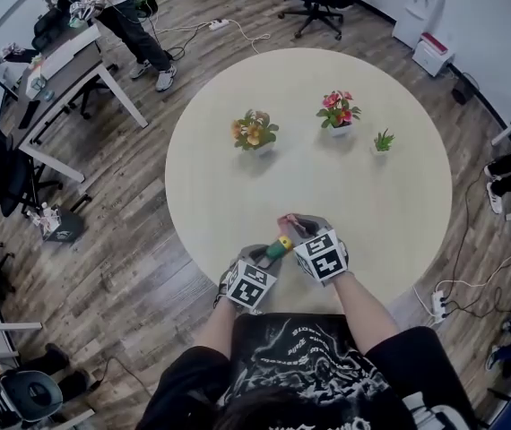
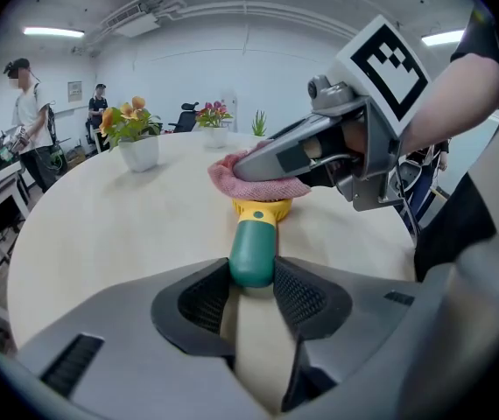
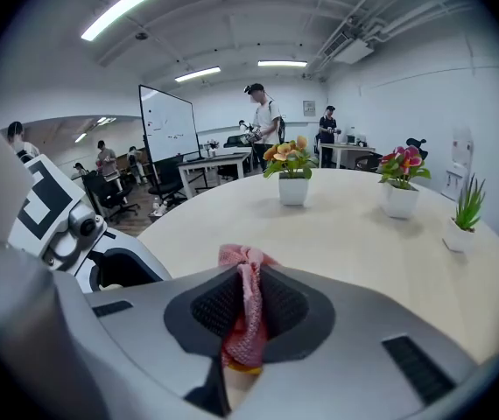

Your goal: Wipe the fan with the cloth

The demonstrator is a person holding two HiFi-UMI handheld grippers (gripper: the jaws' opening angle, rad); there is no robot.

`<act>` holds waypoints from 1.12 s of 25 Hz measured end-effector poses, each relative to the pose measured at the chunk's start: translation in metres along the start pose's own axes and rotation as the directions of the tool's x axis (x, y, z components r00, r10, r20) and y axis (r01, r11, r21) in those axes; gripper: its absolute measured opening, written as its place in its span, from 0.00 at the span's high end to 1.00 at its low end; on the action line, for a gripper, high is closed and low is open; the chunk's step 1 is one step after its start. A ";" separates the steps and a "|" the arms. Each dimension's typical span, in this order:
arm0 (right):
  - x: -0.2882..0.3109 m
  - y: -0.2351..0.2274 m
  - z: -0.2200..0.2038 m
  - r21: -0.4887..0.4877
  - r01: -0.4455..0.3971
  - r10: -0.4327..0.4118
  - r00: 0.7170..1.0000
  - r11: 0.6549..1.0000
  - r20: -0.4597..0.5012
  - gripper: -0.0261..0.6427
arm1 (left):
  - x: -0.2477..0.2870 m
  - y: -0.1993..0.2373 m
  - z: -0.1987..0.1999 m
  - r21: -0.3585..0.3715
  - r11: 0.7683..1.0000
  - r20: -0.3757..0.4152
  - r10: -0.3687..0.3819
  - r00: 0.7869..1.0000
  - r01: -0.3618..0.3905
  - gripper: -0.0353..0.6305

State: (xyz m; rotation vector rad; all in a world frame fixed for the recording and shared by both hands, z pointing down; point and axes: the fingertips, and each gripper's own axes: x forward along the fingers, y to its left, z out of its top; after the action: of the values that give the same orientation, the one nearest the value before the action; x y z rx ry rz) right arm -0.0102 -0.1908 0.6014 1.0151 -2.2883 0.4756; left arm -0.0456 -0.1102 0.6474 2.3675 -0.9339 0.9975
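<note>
So the person is at the near edge of a big round pale-beige table (image 1: 238,186) with a tong in each hand. The left gripper (image 2: 251,276) is clamped on the bottom end of the green plastic handle of a small handheld fan (image 2: 254,243) with a yellow head, both dark ribbed pads pressing on the handle from either side. The fan points away from that gripper, low over the tabletop near the person's edge; whether its head actually touches the table can't be made out.

The right gripper (image 3: 245,309) is clenched on a bunched-up pink waffle-textured cloth (image 3: 248,318), with a tuft poking out above the jaws and the rest hanging down between them. From the left gripper view, the cloth sits right on top of the fan's yellow head, covering most of it, and the right gripper comes in from the right side. A sliver of yellow shows under the cloth in the right gripper view too.

Further back on the table, well apart from the hands, stand three little white pots: orange-yellow flowers (image 1: 255,132), pink-red flowers (image 1: 337,111) and a small spiky green plant (image 1: 383,141)
</note>
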 end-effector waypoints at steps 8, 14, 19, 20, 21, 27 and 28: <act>-0.002 -0.026 0.004 0.061 0.061 -0.063 0.997 0.996 0.038 0.89 | 0.001 0.000 0.002 -0.041 0.999 0.008 0.013 1.000 -0.012 0.68; -0.014 -0.041 -0.001 0.056 0.071 -0.074 0.996 0.996 0.056 0.89 | 0.000 0.002 0.002 -0.062 0.998 0.013 0.019 1.000 -0.018 0.68; -0.027 -0.042 -0.007 0.041 0.076 -0.079 0.994 0.996 0.078 0.89 | -0.001 0.002 0.004 -0.074 0.997 0.019 0.019 1.000 -0.018 0.68; -0.029 -0.042 -0.008 0.047 0.078 -0.081 0.993 0.996 0.084 0.89 | -0.001 0.002 0.004 -0.077 0.997 0.012 0.018 1.000 -0.017 0.68; -0.030 -0.042 -0.010 0.052 0.080 -0.084 0.992 0.995 0.091 0.89 | 0.000 0.002 0.004 -0.076 0.997 0.004 0.017 1.000 -0.017 0.68; -0.043 -0.034 -0.026 0.078 0.078 -0.087 0.988 0.994 0.127 0.89 | 0.003 0.002 0.001 -0.079 0.997 -0.014 0.019 1.000 -0.020 0.68; -0.044 -0.031 -0.028 0.091 0.074 -0.086 0.988 0.993 0.131 0.89 | 0.002 0.002 0.001 -0.079 0.997 -0.017 0.019 1.000 -0.020 0.68</act>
State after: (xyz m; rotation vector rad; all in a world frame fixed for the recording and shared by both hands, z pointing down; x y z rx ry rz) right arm 0.0477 -0.1720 0.5972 1.2102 -2.3522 0.4891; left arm -0.0455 -0.1136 0.6485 2.2861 -0.9739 0.9670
